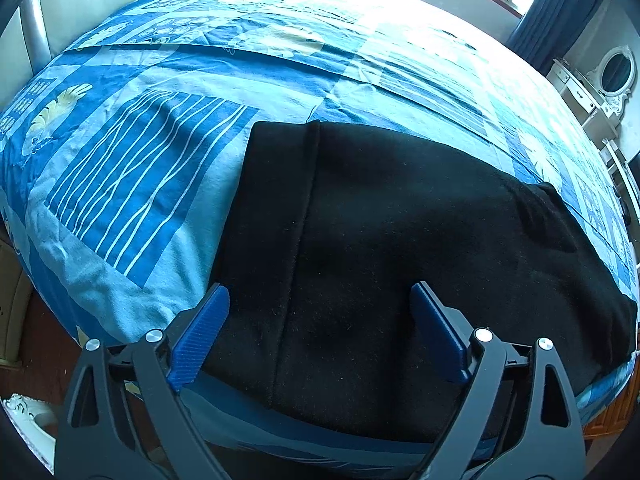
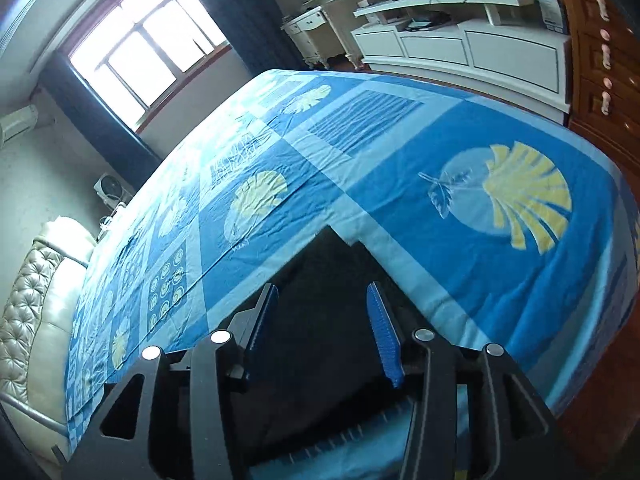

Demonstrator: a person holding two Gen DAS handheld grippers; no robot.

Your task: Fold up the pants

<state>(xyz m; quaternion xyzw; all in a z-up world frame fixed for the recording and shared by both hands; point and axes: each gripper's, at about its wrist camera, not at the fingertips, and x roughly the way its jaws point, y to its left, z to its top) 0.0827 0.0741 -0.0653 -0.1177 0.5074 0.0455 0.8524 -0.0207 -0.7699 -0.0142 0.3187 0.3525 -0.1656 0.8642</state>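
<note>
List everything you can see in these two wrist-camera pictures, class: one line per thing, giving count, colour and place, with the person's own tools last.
Pants: one, black, lying flat on the bed near its front edge.
Bedspread: one, blue patchwork with yellow leaf prints, covering the bed.
Headboard: one, cream, tufted, at the bed's end.
Window: one, bright, dark frame, on the far wall.
Curtains: dark blue, beside the window.
Dressing table: one, white, oval mirror, against the wall.
Low cabinet: one, white, past the bed's foot.
Wooden drawers: brown, at right.
Left gripper: one, black with blue pads, open over the pants.
Right gripper: one, same colours, open over a corner of the pants.
</note>
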